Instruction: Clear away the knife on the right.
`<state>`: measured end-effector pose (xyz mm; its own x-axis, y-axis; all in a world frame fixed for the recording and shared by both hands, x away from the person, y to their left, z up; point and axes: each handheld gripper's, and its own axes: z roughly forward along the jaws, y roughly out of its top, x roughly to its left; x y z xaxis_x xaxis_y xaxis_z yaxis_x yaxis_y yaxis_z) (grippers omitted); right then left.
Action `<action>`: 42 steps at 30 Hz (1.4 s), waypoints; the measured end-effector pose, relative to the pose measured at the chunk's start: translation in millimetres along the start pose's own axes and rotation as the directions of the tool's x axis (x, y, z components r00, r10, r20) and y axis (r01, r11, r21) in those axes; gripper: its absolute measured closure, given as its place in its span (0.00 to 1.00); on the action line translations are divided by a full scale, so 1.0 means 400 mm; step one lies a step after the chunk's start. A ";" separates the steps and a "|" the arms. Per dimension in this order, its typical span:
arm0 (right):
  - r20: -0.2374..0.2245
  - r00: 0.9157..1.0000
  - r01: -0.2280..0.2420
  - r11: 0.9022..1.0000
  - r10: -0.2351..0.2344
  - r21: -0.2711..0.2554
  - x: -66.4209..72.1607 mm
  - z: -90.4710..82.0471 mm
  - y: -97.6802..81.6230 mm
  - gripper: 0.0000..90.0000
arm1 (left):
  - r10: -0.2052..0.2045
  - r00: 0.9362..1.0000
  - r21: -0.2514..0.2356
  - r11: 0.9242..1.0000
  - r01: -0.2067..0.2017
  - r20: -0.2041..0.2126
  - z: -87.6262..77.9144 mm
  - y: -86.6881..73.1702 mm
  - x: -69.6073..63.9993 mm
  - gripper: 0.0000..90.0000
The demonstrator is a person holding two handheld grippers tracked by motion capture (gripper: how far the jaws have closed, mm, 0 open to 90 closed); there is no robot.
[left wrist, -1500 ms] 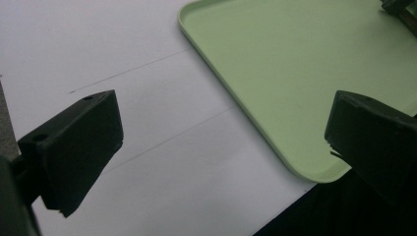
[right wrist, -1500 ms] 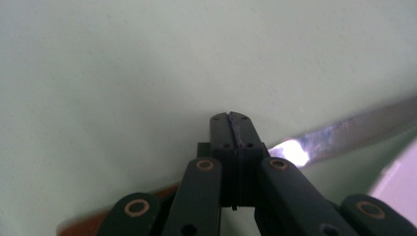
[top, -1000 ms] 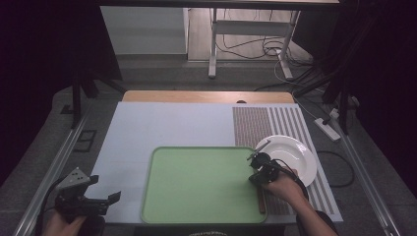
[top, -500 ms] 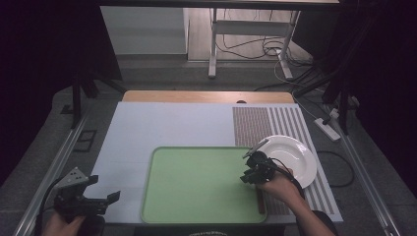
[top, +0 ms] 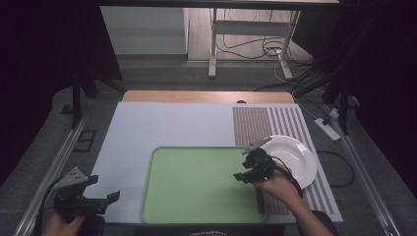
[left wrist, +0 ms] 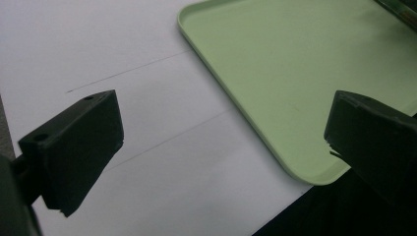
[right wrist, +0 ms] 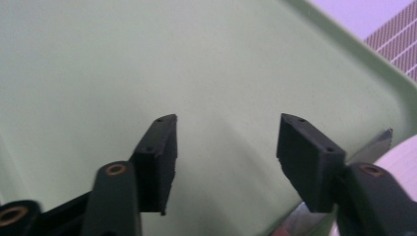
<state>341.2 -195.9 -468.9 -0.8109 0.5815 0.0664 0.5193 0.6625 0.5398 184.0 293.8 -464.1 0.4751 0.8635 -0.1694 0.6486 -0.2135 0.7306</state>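
A pale green tray (top: 196, 182) lies empty on a white mat (top: 162, 128) near the table's front. My right gripper (top: 241, 166) hovers low over the tray's right part, open, with bare tray (right wrist: 123, 59) between its jaws (right wrist: 227, 128). A white plate (top: 295, 157) sits just right of it on a striped mat (top: 265, 120). A knife with a brown handle (top: 260, 200) lies along the tray's right edge, and its blade (right wrist: 373, 145) shows beside the plate rim (right wrist: 405, 152). My left gripper (top: 104, 188) is at the front left, open wide and empty (left wrist: 223, 118), near the tray's corner (left wrist: 295, 64).
The white mat (left wrist: 98, 49) stretches bare to the left of and behind the tray. Metal rails run along both table sides. Beyond the far edge are a desk frame (top: 214, 44) and floor cables, and a power strip (top: 328, 129) lies on the right.
My right gripper has moved left, from beside the plate to over the tray's right part. The left gripper has hardly moved.
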 end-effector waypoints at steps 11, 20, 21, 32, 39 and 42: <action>0.016 1.000 -0.009 0.999 0.009 -0.043 -0.005 -0.010 0.000 0.26 | 0.002 1.000 0.000 1.000 -0.002 0.002 -0.001 0.000 0.000 0.01; 0.026 0.999 -0.022 0.997 0.024 -0.080 -0.011 -0.015 -0.004 0.11 | 0.003 1.000 0.001 1.000 -0.003 0.001 0.000 0.000 -0.001 0.01; 0.028 0.999 -0.021 0.997 0.023 -0.072 -0.012 -0.015 -0.005 0.10 | 0.003 1.000 0.001 1.000 -0.003 0.001 0.000 0.000 0.000 0.01; 0.046 0.999 -0.012 0.996 0.016 -0.086 -0.019 -0.019 -0.012 0.04 | 0.004 1.000 0.002 1.000 -0.004 0.001 0.000 0.000 -0.001 0.01; 0.045 0.999 -0.018 0.993 0.023 -0.114 -0.026 -0.037 -0.021 0.04 | 0.000 1.000 0.000 1.000 0.000 0.004 0.000 0.000 0.001 0.01; 0.042 0.999 -0.028 0.992 0.033 -0.124 -0.029 -0.044 -0.024 0.04 | -0.002 1.000 -0.003 1.000 0.002 0.005 -0.001 -0.001 0.001 0.01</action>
<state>341.0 -217.3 -459.9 -0.7812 0.6223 0.0493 0.5040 0.5822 0.6380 183.9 294.4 -464.2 0.4762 0.8619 -0.1742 0.6482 -0.2102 0.7319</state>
